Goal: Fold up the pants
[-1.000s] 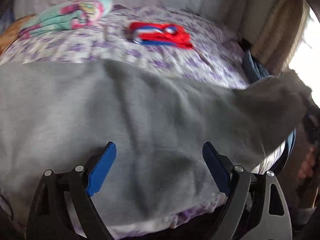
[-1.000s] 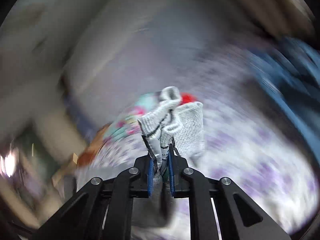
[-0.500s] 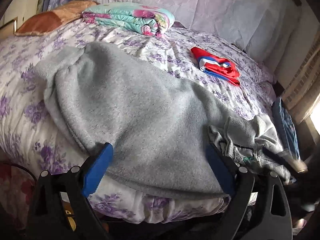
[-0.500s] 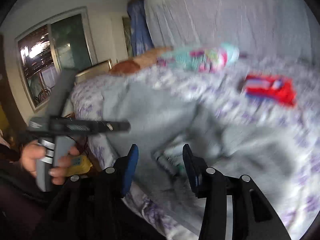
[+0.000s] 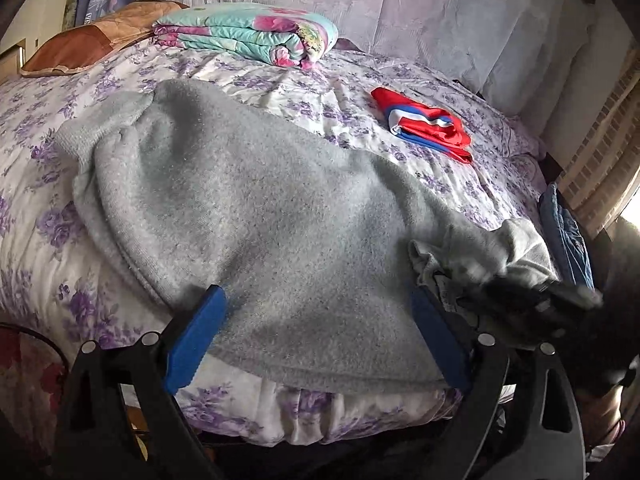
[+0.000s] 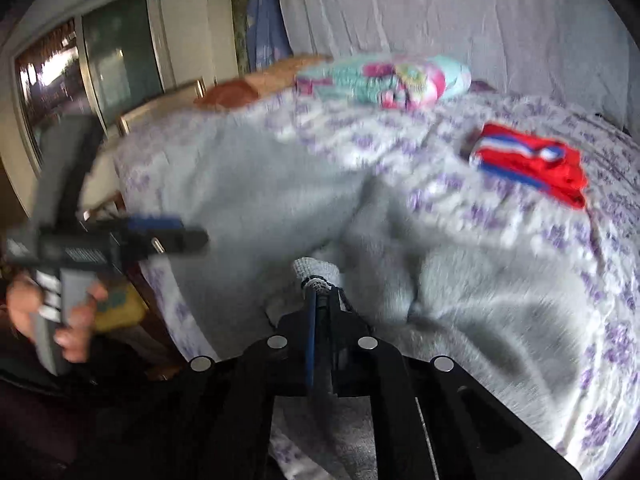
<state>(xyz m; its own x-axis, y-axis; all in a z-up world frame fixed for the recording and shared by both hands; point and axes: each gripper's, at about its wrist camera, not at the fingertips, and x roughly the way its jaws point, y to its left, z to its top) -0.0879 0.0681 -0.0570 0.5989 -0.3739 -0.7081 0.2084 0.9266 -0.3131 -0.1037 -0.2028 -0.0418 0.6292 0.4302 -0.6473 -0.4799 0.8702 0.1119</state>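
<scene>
Grey fleece pants (image 5: pixel 256 216) lie spread across the bed, legs running to the far left and the waistband (image 5: pixel 480 256) bunched at the right. My left gripper (image 5: pixel 316 332) is open and empty, its blue pads either side of the near hem above the bed's edge. My right gripper (image 6: pixel 322 292) is shut on the ribbed waistband (image 6: pixel 316 270) of the pants (image 6: pixel 460 272). It also shows blurred in the left wrist view (image 5: pixel 532 296) at the waistband.
The bed has a purple-flowered sheet (image 5: pixel 460 168). A folded red, white and blue garment (image 5: pixel 428 124) lies at the far right. A folded floral quilt (image 5: pixel 248 34) and a brown pillow (image 5: pixel 88 44) lie at the back. A blue item (image 5: pixel 564 236) sits at the right edge.
The pants were dropped flat on the bed. My right gripper let go, opened, then shut again on the waistband. My left gripper stayed open at the near hem.
</scene>
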